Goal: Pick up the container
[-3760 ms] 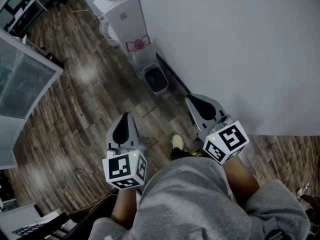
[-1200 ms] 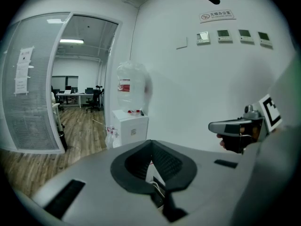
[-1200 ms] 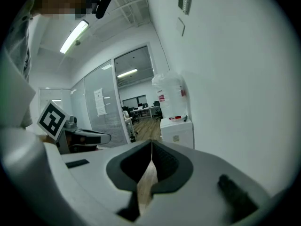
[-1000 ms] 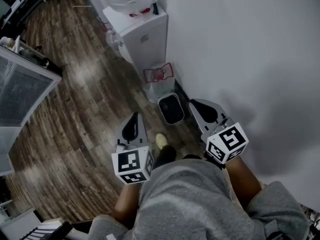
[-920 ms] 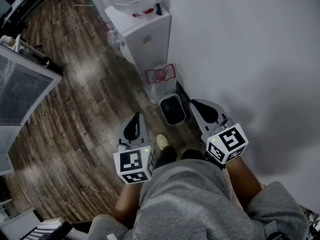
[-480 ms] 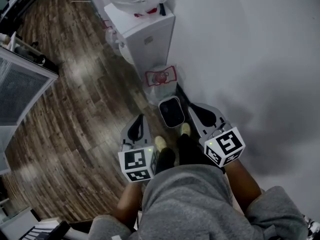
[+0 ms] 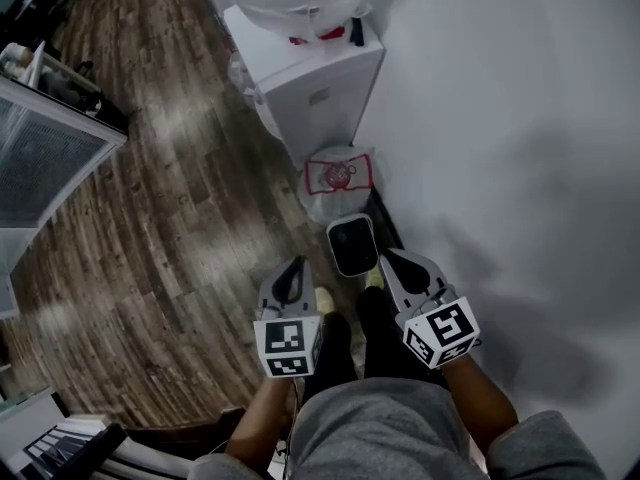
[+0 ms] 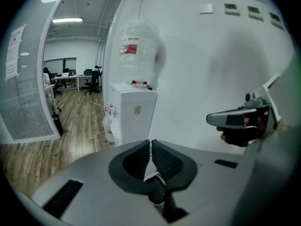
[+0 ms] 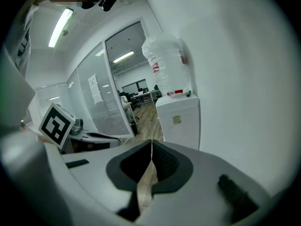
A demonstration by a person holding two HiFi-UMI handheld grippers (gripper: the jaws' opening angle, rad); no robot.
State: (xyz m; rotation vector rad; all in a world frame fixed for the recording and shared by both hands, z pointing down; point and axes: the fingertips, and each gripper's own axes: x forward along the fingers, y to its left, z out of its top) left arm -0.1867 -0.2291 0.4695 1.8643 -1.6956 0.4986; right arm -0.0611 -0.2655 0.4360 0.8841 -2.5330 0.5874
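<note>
The fingers (image 8: 165,163) of the left gripper (image 8: 150,146) and right gripper (image 9: 151,147) are clenching on nothing, hovering just short of the dark container (image 7: 352,245), which is sitting untouched on the floor (image 7: 180,218) against the right wall (image 7: 520,118), so the whole pickup is waiting.

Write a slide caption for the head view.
Shut, empty left gripper and right gripper near a dark container by a water dispenser.

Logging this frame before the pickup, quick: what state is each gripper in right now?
Left gripper: jaws closed, nothing between them.
Right gripper: jaws closed, nothing between them.
</note>
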